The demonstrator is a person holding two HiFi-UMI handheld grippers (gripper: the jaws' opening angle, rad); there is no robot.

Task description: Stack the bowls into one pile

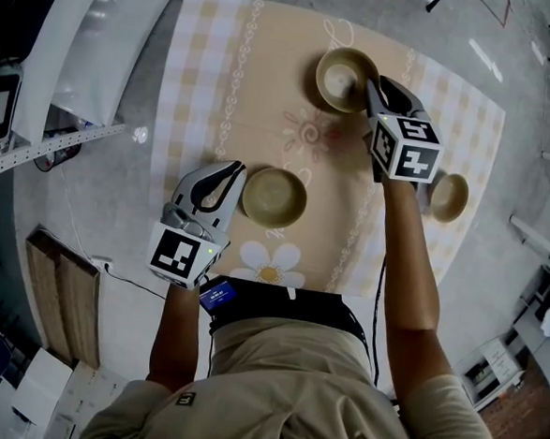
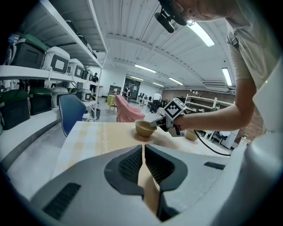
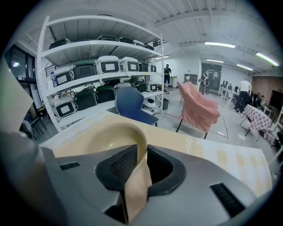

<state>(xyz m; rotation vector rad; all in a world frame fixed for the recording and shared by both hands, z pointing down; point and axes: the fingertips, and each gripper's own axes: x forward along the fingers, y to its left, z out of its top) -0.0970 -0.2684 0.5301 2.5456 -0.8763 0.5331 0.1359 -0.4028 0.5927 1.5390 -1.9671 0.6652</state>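
Tan, smooth, matt surface showing on near bowl (image 1: 274, 197), far bowl (image 1: 346, 78) and small bowl (image 1: 448, 196); plastic or ceramic, cannot tell. Printed tablecloth (image 1: 267, 63) looking smooth, with slight sheen. Grey matt plastic shell covering left gripper (image 2: 143, 152) and right gripper (image 3: 142, 154); black pads (image 3: 123, 164) looking finely ribbed, rubber-like. Flat black-white print covering marker cube (image 1: 407, 148). Beige shirt (image 1: 291, 393) looking like soft woven cloth.

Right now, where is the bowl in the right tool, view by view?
Head view: far bowl at top centre, right tool on its rim.
Left gripper view: far bowl small at centre, beyond the gripped near bowl.
Right gripper view: far bowl large, lower left, rim between the jaws.
Shared landmark: the checked tablecloth under it.
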